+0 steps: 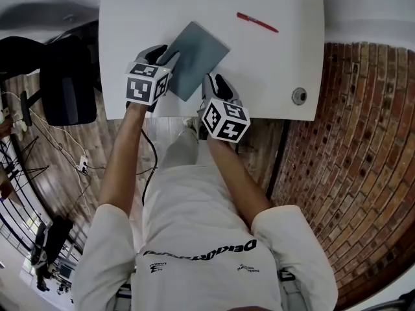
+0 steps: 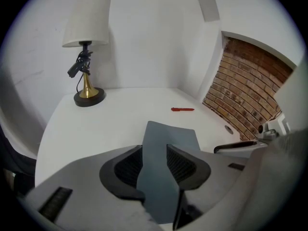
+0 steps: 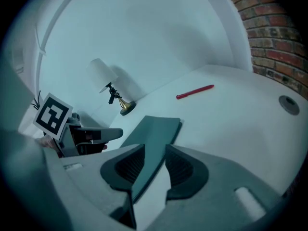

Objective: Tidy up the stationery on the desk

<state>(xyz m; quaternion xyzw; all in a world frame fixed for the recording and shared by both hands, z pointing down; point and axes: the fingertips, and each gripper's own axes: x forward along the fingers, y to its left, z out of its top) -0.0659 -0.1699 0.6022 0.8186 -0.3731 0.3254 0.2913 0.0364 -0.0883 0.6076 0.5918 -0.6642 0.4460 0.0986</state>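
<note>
A grey notebook (image 1: 196, 56) lies slanted on the white desk (image 1: 285, 57), near its front edge. My left gripper (image 1: 165, 57) is at the notebook's near left corner, jaws apart, and the cover (image 2: 171, 137) shows between its pads without being pinched. My right gripper (image 1: 213, 87) is at the near right edge, also open; the notebook (image 3: 156, 131) runs between its pads with bare desk showing beside it. A red pen (image 1: 257, 22) lies farther back on the desk, also visible as the pen (image 2: 182, 109) and the pen (image 3: 194, 92) in the gripper views.
A lamp (image 2: 86, 47) with a white shade and brass base stands at the desk's back left. A round cable hole (image 1: 299, 96) sits near the front right corner. A dark chair (image 1: 65, 76) is left of the desk, a brick surface (image 1: 363, 141) to its right.
</note>
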